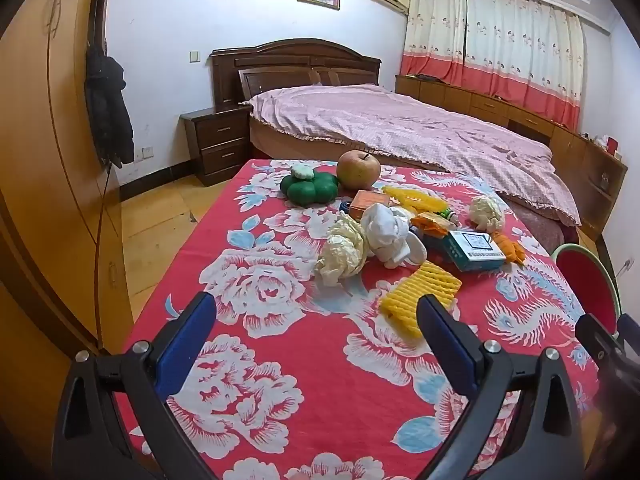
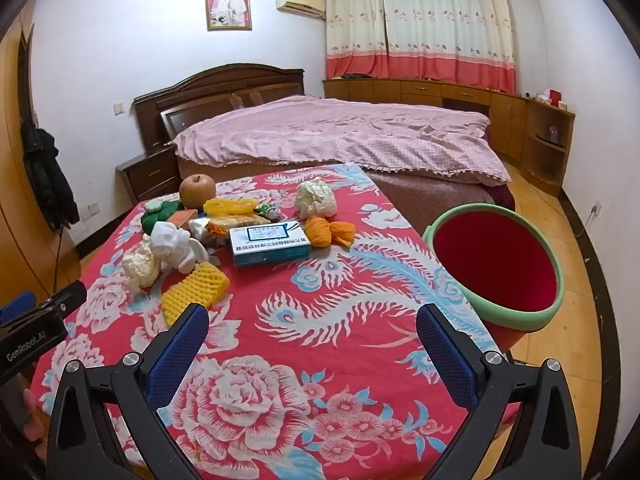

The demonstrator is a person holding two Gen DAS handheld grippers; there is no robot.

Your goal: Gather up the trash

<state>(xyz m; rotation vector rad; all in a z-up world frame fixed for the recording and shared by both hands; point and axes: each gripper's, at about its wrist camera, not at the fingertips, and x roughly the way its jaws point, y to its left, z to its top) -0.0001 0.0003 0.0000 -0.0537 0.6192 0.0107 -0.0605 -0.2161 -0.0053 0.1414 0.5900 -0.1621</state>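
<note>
Crumpled paper wads (image 1: 345, 250) on floral tablecloth (image 1: 280, 360)

The left gripper (image 1: 316, 316) hangs wide open over the table's (image 1: 280, 400) near edge; crumpled paper (image 1: 344, 250), a yellow foam net (image 1: 418, 294) and an apple (image 1: 358, 169) lie toward the far edge

trash (image 2: 256, 236): heaped mid-table | red bin (image 2: 496, 268): beside table, tilted

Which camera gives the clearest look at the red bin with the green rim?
The right wrist view: the red bin shows its whole green rim and empty red inside, beside the table's right edge. The left wrist view catches only a partial sliver of it at the frame's right side.
</note>
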